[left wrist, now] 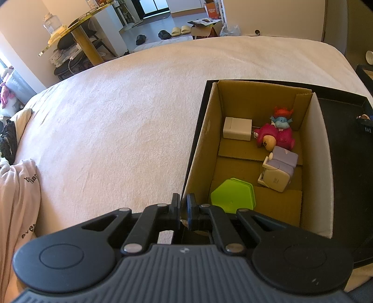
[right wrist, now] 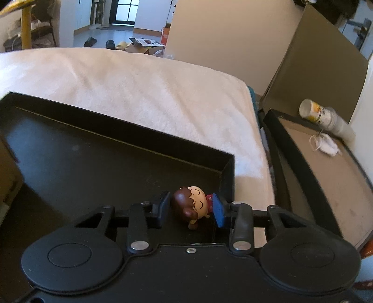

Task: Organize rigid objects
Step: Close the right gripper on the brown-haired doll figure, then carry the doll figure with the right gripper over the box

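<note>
Black tray [right wrist: 93, 149] on bed [right wrist: 139, 88]; figurine [right wrist: 194, 207] lies in its near right corner. Right gripper [right wrist: 191, 209] fingers clamp its round head. Hard, light, smooth plastic: likely slippery, grip mid-head. Left gripper [left wrist: 184, 205] closed, empty.

Both views daylit, warm tone. Brightest light comes from the far doorway [left wrist: 153, 7] and its glass panes; the tiled floor beyond looks washed out. White bed cover [left wrist: 121, 111] is evenly lit w/ soft shading along its folds. Cardboard box [left wrist: 256, 98] interior well lit, left inner wall in shade. Black tray [right wrist: 93, 151] very dark, detail mostly lost, faint sheen on its floor. Heavy fisheye bend: straight edges bow, esp. toward corners. Right wrist view has motion blur at right edge, on the cup [right wrist: 314, 111]. Centre is sharp; near gripper bodies slightly soft.
</note>
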{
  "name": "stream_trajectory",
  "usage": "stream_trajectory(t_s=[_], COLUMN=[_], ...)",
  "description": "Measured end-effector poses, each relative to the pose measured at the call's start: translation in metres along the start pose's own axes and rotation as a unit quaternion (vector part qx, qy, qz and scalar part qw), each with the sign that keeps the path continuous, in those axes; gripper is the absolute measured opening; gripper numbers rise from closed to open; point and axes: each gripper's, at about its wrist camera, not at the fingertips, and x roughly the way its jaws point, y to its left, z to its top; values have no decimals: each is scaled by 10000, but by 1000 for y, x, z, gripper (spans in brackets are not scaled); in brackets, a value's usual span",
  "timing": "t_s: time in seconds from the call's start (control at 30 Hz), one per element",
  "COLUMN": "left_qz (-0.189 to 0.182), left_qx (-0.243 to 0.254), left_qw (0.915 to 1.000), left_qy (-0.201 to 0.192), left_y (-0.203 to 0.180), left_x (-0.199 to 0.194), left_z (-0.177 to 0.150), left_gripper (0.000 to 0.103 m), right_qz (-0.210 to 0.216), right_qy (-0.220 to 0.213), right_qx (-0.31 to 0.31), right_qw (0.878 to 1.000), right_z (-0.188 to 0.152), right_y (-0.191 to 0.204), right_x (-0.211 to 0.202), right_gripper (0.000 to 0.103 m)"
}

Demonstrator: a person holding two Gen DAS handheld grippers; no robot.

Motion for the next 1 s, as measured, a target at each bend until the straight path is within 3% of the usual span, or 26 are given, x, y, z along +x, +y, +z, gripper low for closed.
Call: stream_trajectory(t_s=[0.03,0.57,1.0], left_qz=[-4,-114,-310], left_qx=[0,-71,-176], left_qw=[10000,9999,9993], left_qy=[-2,-20,-86], left_y=[0,5,13], left_x=[0,0,-4], left_z=[0,0,-2], left_gripper=[5,5,4], right_qz=[18,461,1040], right_qy=[-2,89,-354], right_qx=[-36,246,486], right_qw=[10000,9986,9928], right_z=[-2,-24,3], right_y=[2,17,35], right_x=[-2,-42,-112], right_gripper=[34,34,34])
